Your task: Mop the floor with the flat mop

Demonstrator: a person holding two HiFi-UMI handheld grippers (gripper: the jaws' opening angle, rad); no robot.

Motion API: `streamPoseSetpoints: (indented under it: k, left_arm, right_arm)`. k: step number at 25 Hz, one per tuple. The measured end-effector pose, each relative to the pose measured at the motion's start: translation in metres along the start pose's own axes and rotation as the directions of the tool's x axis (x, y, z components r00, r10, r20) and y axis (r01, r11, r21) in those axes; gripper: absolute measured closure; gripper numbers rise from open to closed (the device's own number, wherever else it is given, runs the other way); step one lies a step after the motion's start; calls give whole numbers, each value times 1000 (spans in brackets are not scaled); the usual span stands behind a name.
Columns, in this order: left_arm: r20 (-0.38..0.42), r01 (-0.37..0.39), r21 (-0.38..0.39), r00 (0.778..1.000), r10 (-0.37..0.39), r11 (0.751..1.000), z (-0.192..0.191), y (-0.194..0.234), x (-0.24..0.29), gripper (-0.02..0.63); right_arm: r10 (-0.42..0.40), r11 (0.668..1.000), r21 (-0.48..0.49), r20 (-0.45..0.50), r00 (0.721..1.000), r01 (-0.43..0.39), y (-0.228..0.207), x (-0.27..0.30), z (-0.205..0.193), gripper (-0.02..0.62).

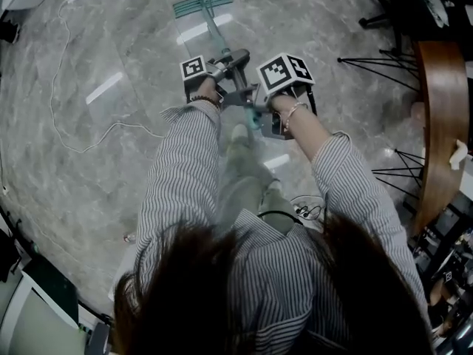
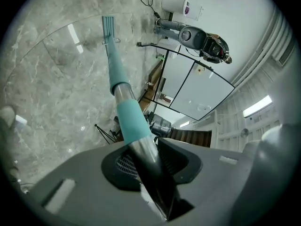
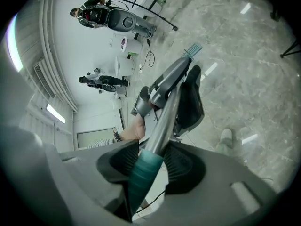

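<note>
The flat mop's teal head (image 1: 202, 3) lies on the grey marble floor ahead of me, its pole (image 1: 216, 35) running back to my hands. My left gripper (image 1: 222, 69) is shut on the pole lower down; in the left gripper view the silver and teal pole (image 2: 128, 112) passes between its jaws toward the mop head (image 2: 108, 26). My right gripper (image 1: 260, 113) is shut on the pole's upper teal grip (image 3: 143, 173), just behind the left gripper (image 3: 164, 91). The mop head's far tip (image 3: 193, 50) shows beyond it.
A white cable (image 1: 63, 87) snakes over the floor at left. A curved wooden table (image 1: 442, 124) and black wire chair legs (image 1: 369, 61) stand at right. My shoe (image 1: 238, 134) is under the pole. Parked scooters (image 2: 204, 39) stand by the far wall.
</note>
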State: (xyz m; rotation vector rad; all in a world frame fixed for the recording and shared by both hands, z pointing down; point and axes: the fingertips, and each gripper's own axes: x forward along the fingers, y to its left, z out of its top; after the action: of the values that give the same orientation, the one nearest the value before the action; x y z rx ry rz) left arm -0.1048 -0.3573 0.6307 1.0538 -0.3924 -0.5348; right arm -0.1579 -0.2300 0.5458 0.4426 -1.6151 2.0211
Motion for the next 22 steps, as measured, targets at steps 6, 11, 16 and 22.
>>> streamPoseSetpoints:
  k: [6, 11, 16, 22]
  left_arm:
    - [4, 14, 5, 1000, -14, 1000, 2, 2, 2, 506]
    - [3, 9, 5, 1000, -9, 1000, 1, 6, 1, 508]
    - [-3, 12, 0, 1000, -12, 1000, 1, 4, 1, 508]
    - [17, 48, -18, 999, -48, 999, -9, 6, -3, 508]
  right_arm:
    - [-7, 1000, -12, 1, 1000, 7, -5, 2, 1, 431]
    - [-8, 1000, -7, 1, 1000, 8, -8, 3, 0, 431]
    - [-10, 1000, -5, 7, 1000, 10, -6, 3, 0, 433]
    - [-27, 1000, -9, -8, 1000, 27, -8, 1, -13, 434]
